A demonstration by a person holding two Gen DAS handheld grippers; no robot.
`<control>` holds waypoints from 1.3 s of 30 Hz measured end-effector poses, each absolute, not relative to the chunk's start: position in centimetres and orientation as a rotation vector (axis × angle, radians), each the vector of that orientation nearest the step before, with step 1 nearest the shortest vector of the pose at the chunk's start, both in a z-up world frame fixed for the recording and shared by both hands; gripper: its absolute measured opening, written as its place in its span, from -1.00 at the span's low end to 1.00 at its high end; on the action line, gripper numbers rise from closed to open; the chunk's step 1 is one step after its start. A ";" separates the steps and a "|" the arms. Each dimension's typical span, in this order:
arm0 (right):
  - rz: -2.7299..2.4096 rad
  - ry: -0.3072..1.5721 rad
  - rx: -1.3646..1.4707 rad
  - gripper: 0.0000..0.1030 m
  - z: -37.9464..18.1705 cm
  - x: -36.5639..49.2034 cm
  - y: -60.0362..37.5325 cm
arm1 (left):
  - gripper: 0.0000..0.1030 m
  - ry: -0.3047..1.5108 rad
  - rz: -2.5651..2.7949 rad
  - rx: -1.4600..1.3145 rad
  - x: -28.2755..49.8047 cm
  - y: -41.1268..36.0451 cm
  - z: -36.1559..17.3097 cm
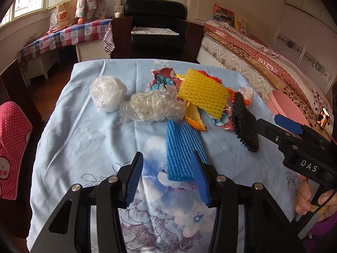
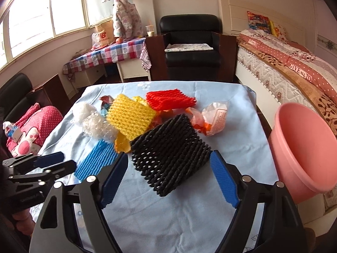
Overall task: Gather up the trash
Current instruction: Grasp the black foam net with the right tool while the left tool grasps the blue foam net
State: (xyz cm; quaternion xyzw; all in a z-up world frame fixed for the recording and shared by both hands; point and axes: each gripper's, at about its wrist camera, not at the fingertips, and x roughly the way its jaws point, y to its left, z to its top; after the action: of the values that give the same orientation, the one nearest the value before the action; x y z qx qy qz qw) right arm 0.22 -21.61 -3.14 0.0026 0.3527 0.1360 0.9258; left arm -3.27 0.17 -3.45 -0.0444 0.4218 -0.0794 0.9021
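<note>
Trash lies in a heap on a table under a light blue cloth [image 1: 84, 137]. My left gripper [image 1: 166, 153] is open, low over the near end of a blue foam net [image 1: 181, 145]; the net lies against the right pad and well apart from the left one. My right gripper [image 2: 169, 154] is open around a black foam net [image 2: 170, 154] that is tipped up on its edge; the right pad's tip touches its corner. Behind these lie a yellow net [image 2: 129, 118], a red net [image 2: 168, 100], bubble wrap [image 1: 155, 107], a balled white plastic bag [image 1: 107, 93] and orange peel [image 1: 195, 120].
A pink basin [image 2: 305, 147] stands off the table's right edge, beside a bed [image 1: 263, 59]. A black armchair [image 1: 155, 27] is behind the table and a pink dotted cushion [image 1: 12, 147] is at its left. A hand [image 1: 309, 198] holds the right gripper's handle.
</note>
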 end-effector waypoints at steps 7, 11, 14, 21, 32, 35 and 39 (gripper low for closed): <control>0.311 0.749 0.007 0.45 -3.5 0.2 -20.9 | -0.47 0.941 -0.189 -0.078 -1.7 -1.2 -5.1; 0.309 0.764 -0.008 0.35 -4.0 0.5 -20.1 | -0.84 0.975 -0.209 -0.071 -1.3 -1.8 -6.0; 0.302 0.775 -0.036 0.23 -4.4 0.9 -19.3 | -0.89 0.959 -0.215 -0.084 -1.6 -1.3 -5.6; 0.279 0.831 -0.073 -0.06 -5.9 1.7 -18.6 | -0.90 0.899 -0.249 -0.091 -2.7 -0.6 -3.8; 0.304 0.821 0.012 -0.81 -4.6 0.7 -20.8 | -0.90 0.807 -0.278 -0.141 -4.2 0.0 -0.7; 0.326 0.782 0.034 -0.82 -3.1 -0.1 -21.5 | -0.90 0.782 -0.288 -0.150 -4.3 -0.1 0.2; 0.331 0.751 0.049 -0.82 -1.6 -0.7 -22.5 | -0.90 0.749 -0.301 -0.152 -4.2 -0.9 1.5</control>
State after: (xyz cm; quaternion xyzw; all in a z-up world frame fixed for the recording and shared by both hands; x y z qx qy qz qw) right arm -0.66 -22.50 -1.55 0.0236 0.3649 0.1609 0.9167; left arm -4.18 -0.87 1.45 -0.0737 0.3641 -0.1461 0.9169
